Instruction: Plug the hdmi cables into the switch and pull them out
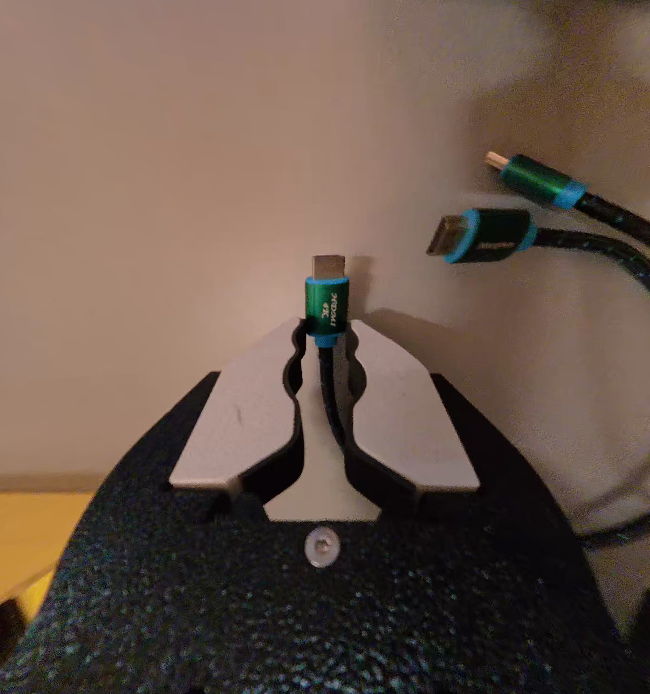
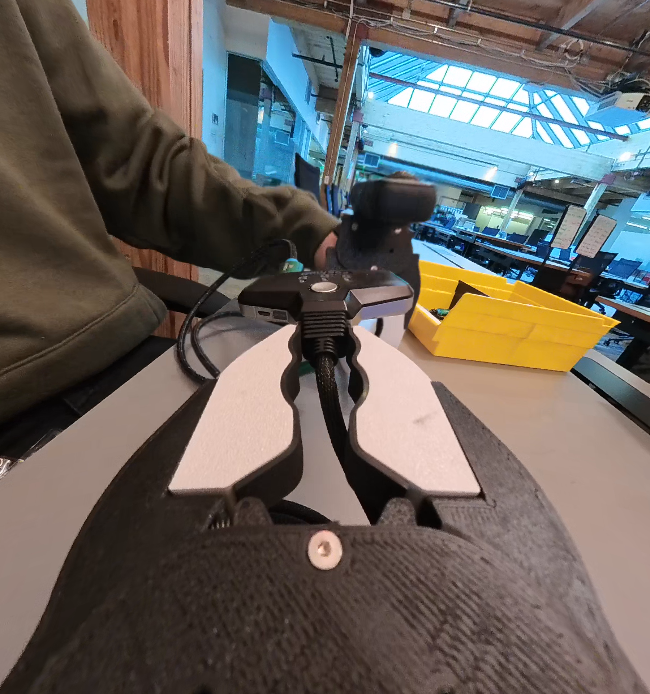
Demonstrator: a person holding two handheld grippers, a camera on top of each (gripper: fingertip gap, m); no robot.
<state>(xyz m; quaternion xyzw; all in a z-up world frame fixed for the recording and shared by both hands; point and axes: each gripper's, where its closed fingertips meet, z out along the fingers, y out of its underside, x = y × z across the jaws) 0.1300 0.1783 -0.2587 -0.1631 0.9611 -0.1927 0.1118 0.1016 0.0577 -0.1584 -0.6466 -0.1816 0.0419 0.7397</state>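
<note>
In the left wrist view my left gripper is shut on a green HDMI plug; its metal tip points away from me, over the grey table. Two more green HDMI plugs on black braided cables lie loose at the right. In the right wrist view my right gripper is shut on the ribbed strain relief of the black HDMI switch, held above the table with an empty port facing left. The left gripper shows blurred behind the switch.
A yellow bin stands on the grey table to the right of the switch. A person's green sleeve reaches across at the left. Black cables loop on the table left of the switch.
</note>
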